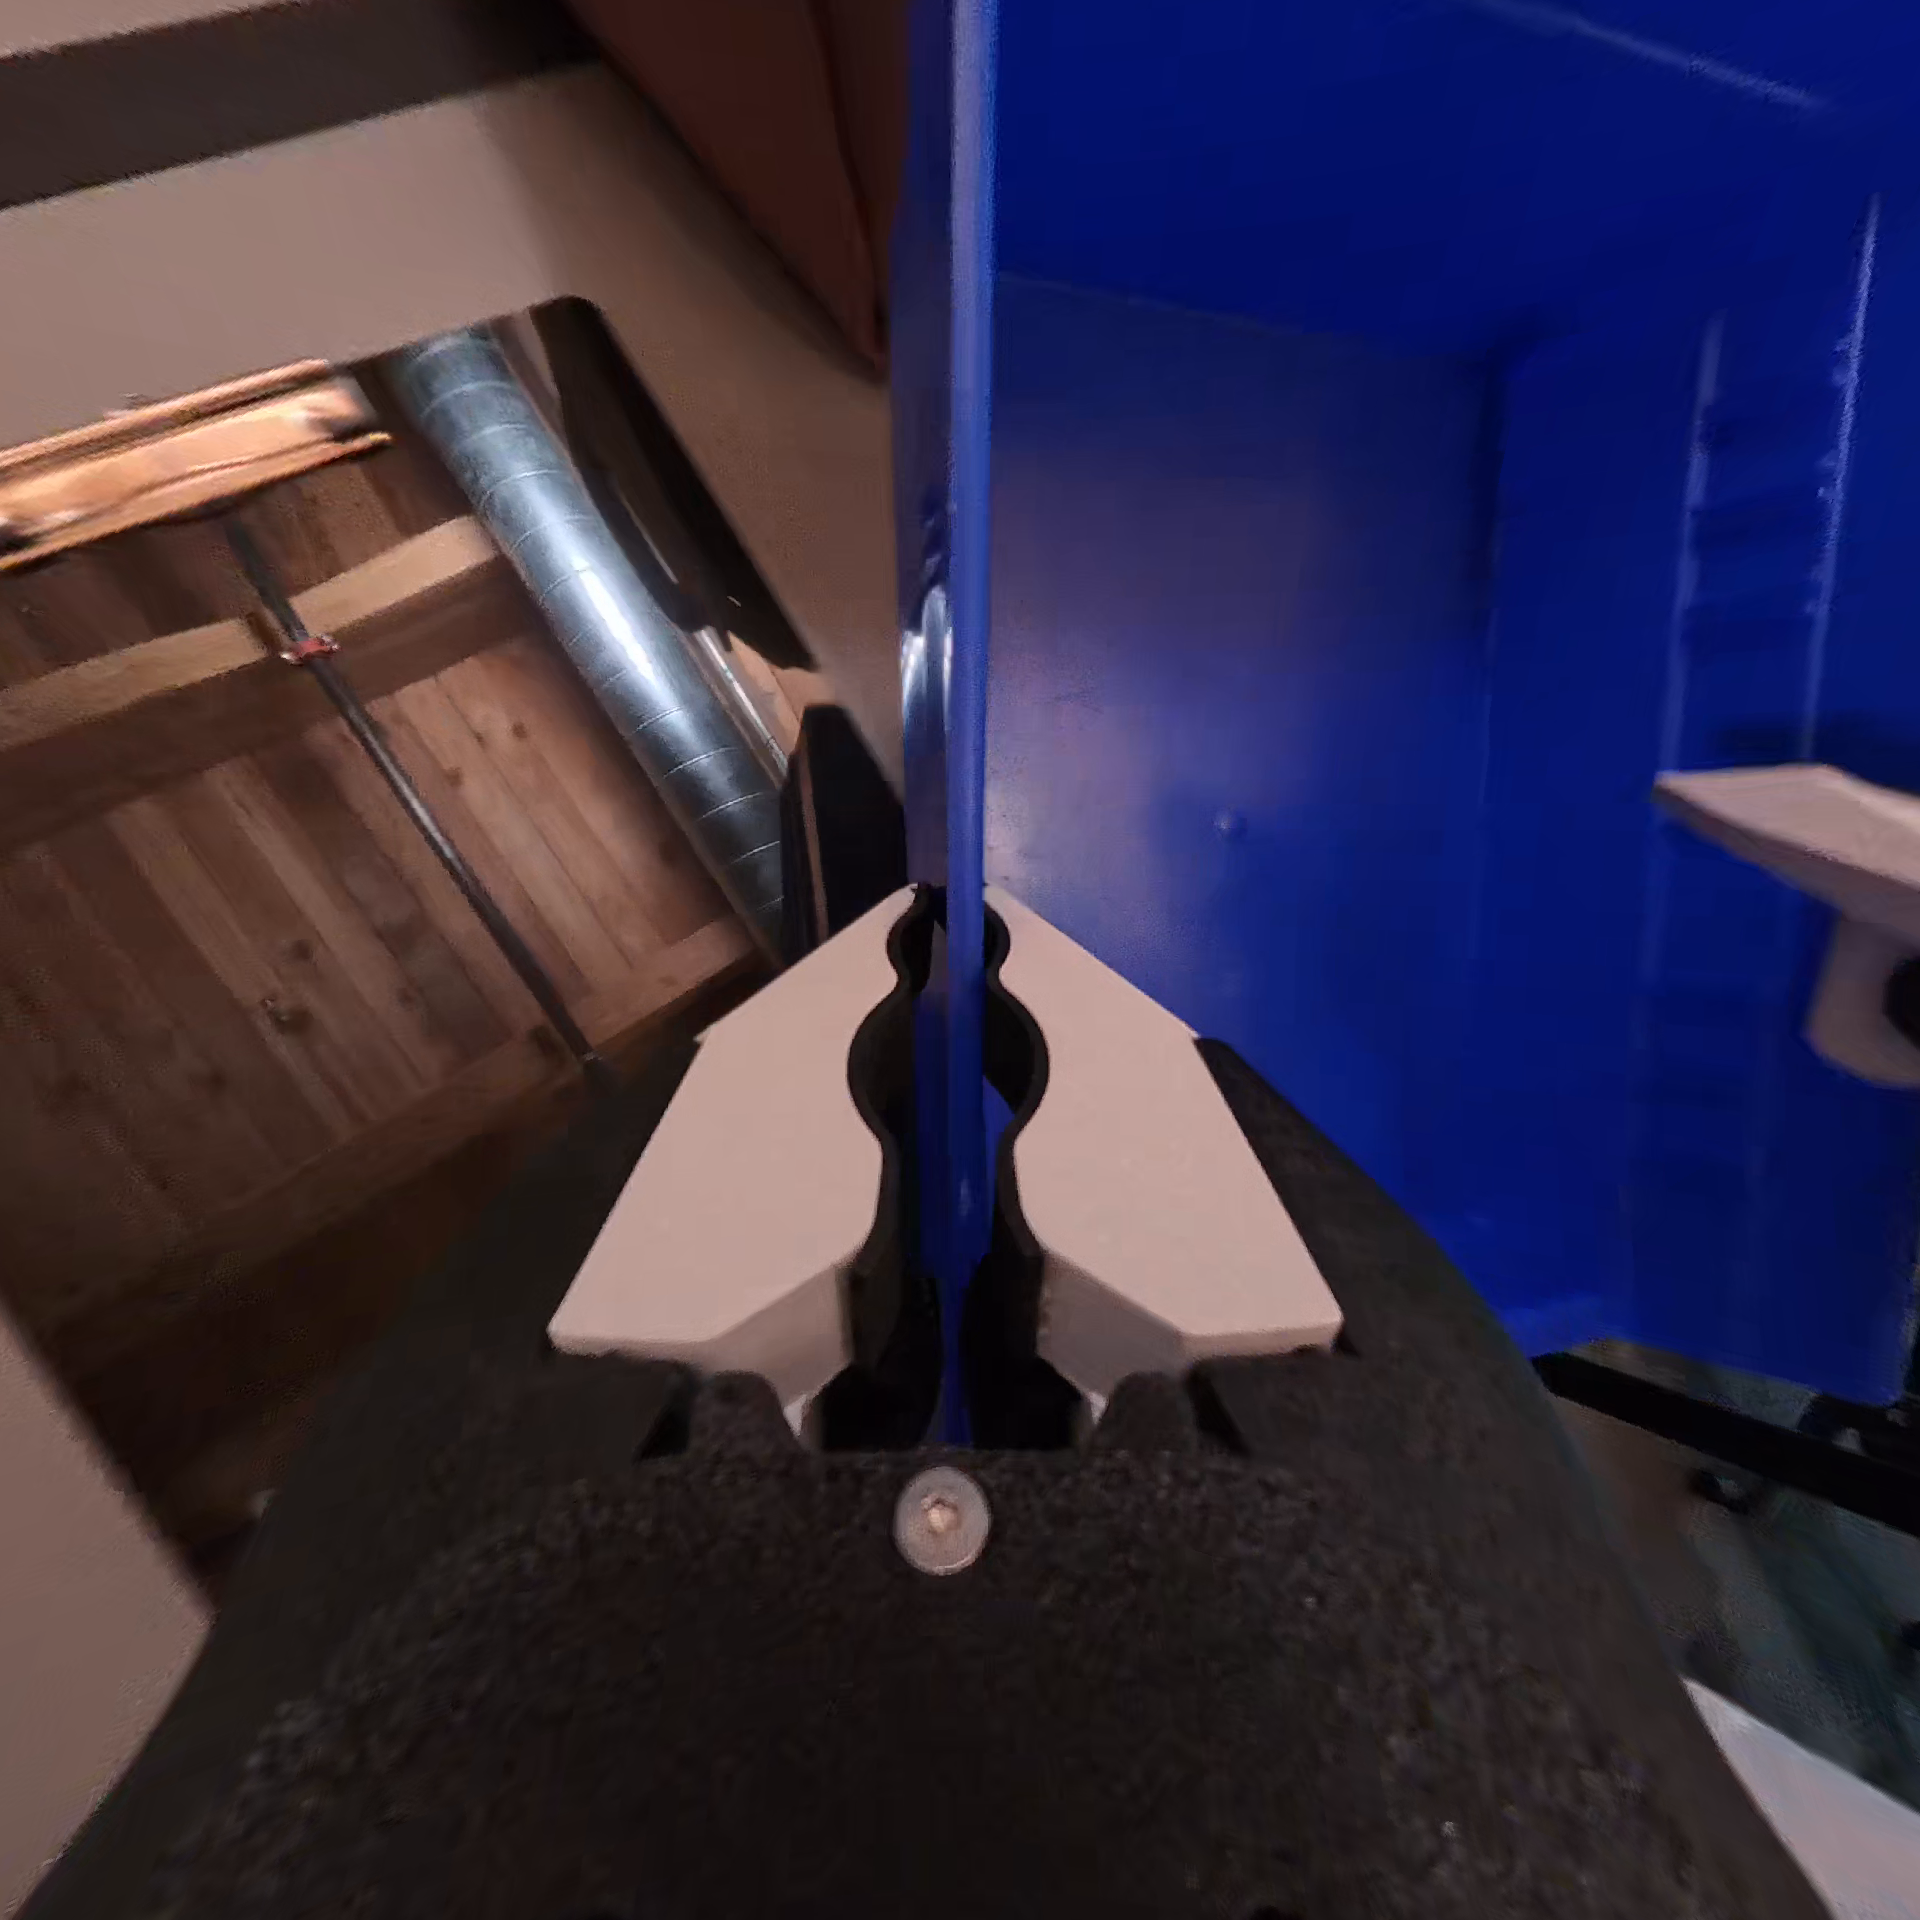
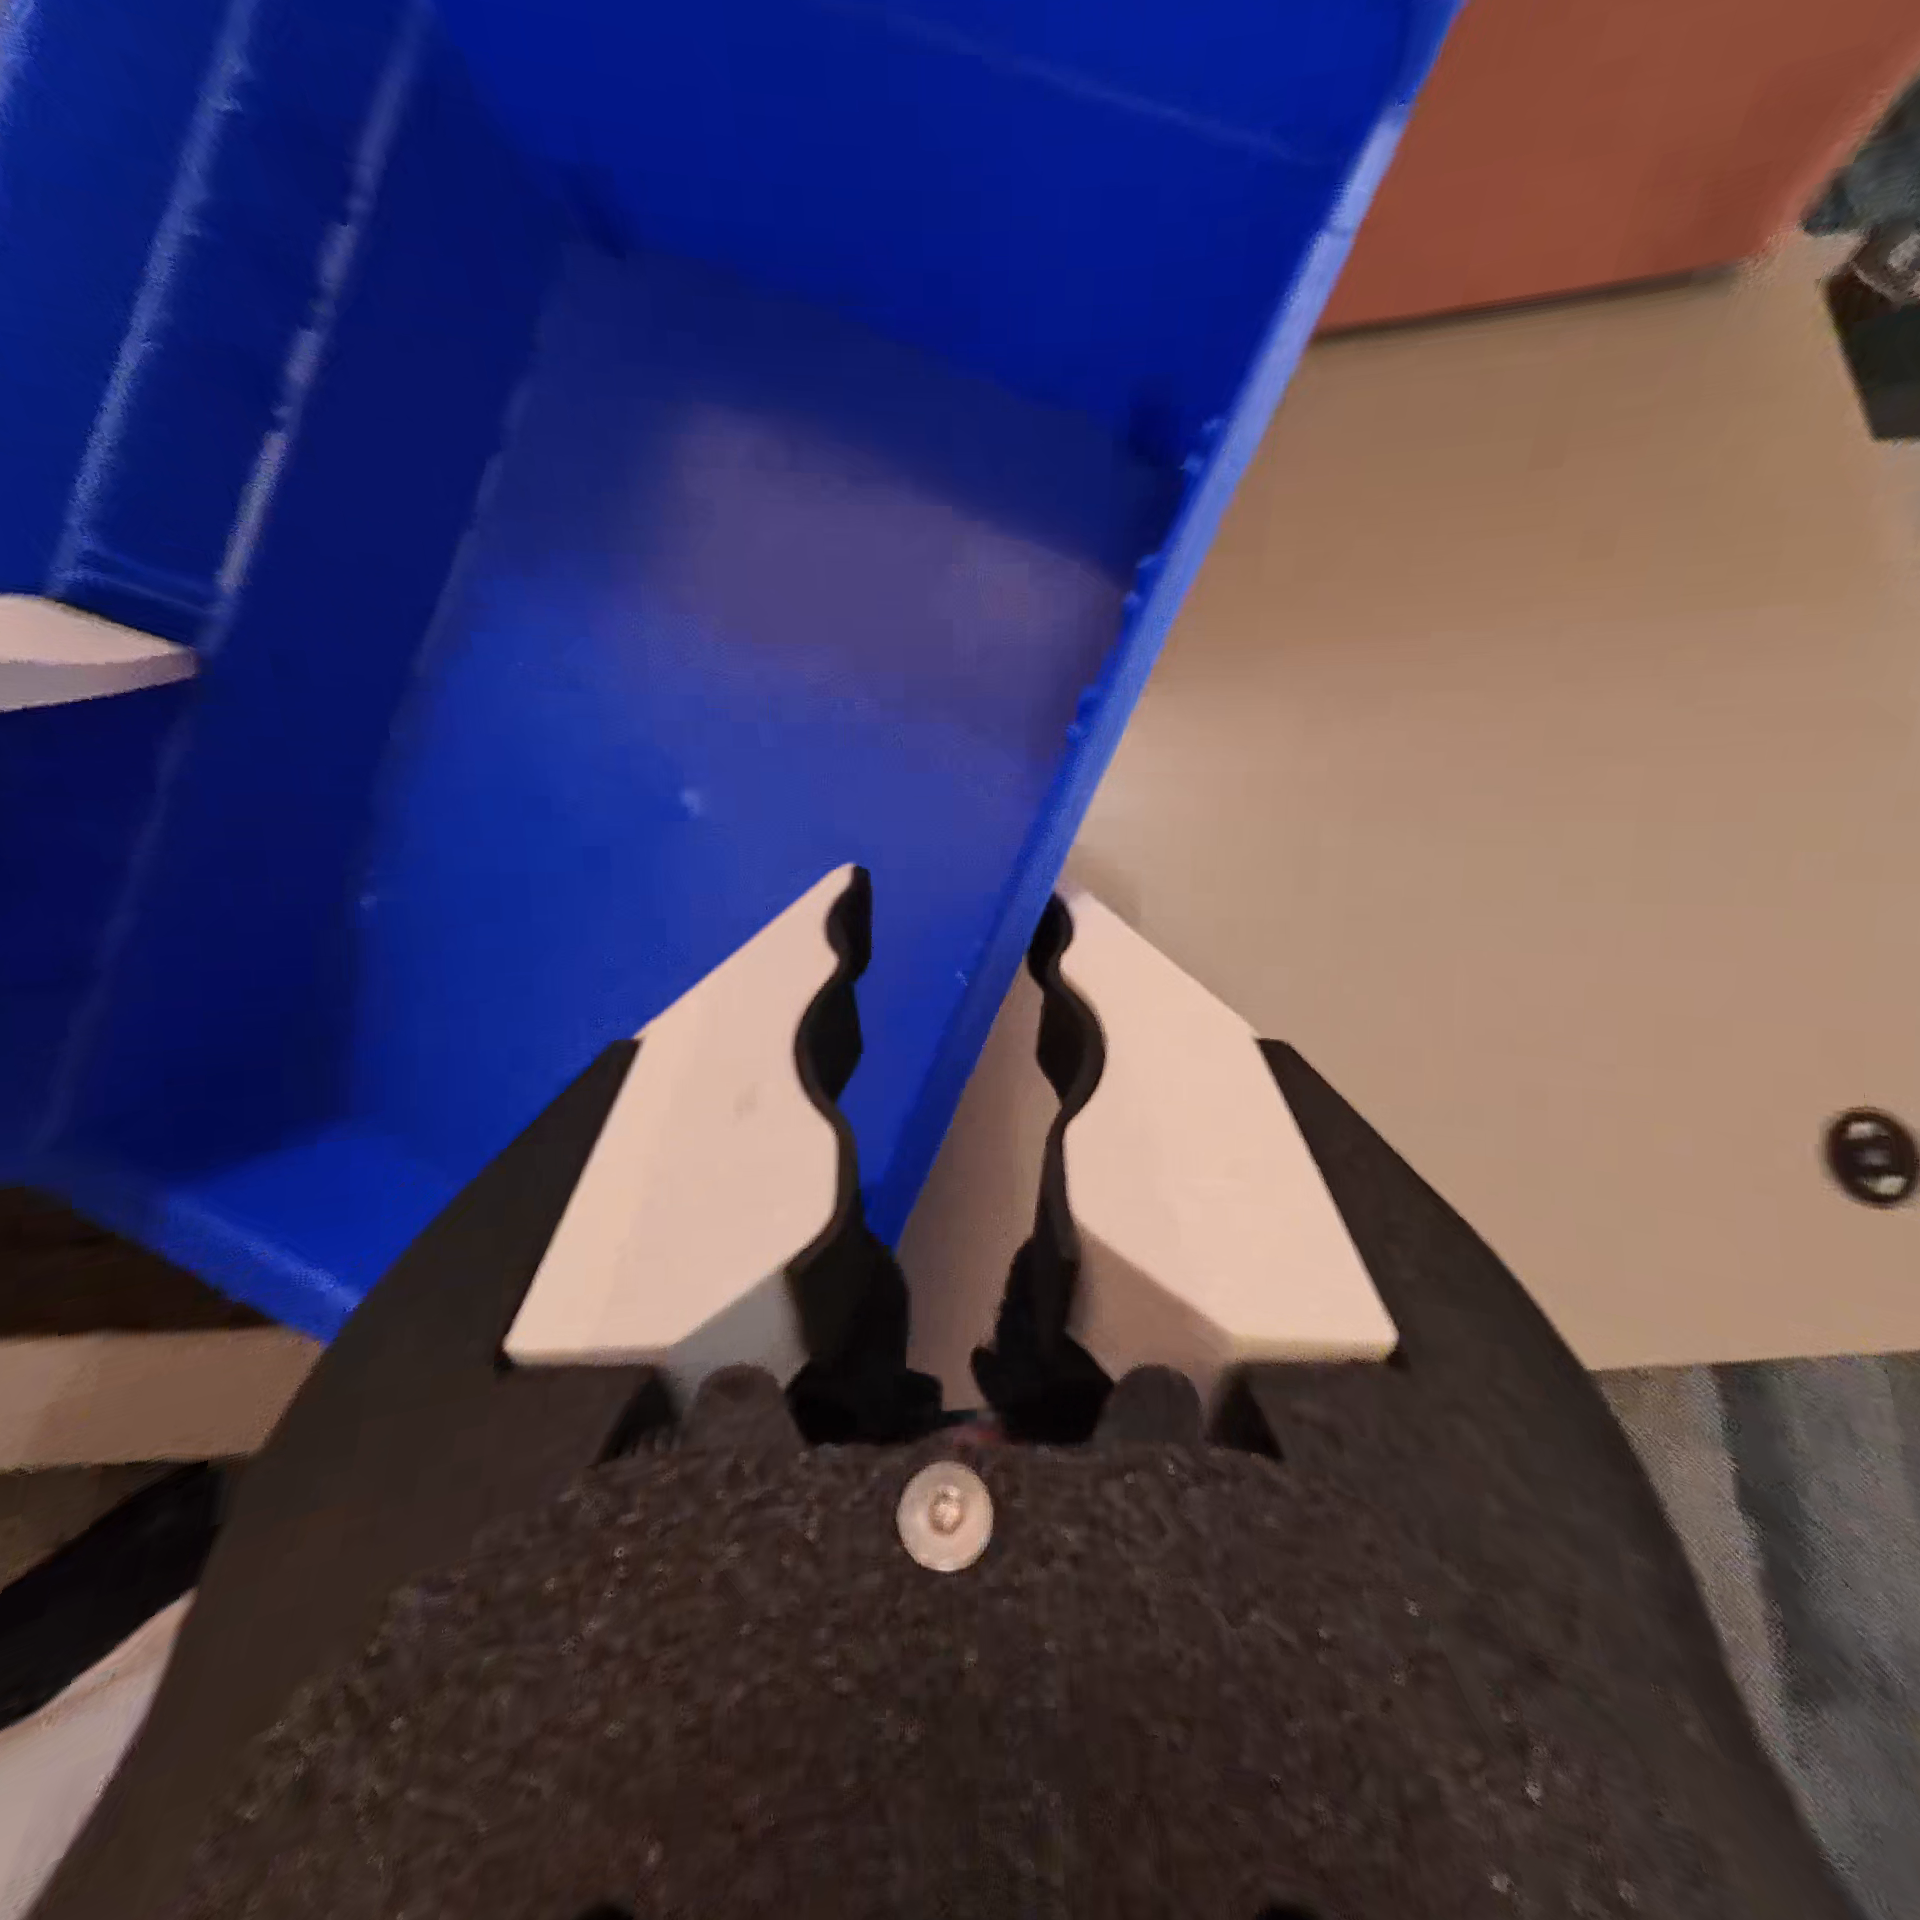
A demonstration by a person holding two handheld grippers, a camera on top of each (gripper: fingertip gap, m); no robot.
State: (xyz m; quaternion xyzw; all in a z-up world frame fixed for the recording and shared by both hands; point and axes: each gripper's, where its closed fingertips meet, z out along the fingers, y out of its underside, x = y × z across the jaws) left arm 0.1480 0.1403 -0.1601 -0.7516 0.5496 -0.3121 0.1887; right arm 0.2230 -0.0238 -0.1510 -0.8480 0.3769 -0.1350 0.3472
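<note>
While a blue bin (image 1: 1299, 727) is gripped by its walls from both sides, it's held tilted up off the surface.

The left gripper (image 1: 951, 904) is clamped tight on one thin bin wall, which is pinched edge-on between the pale fingers (image 1: 769, 1122). The right gripper (image 2: 951, 894) is set astride the opposite wall, fingers (image 2: 717, 1132) narrowed but a gap is left on the inner side, so a firm pinch can't be confirmed. The bin's inside is seen bare in both views, and the other gripper's pale finger is spotted poking over the far wall in each. A silver duct (image 1: 613, 644) and wood planks (image 1: 260, 883) are seen left of the bin, a beige surface (image 2: 1507, 779) to its right.
</note>
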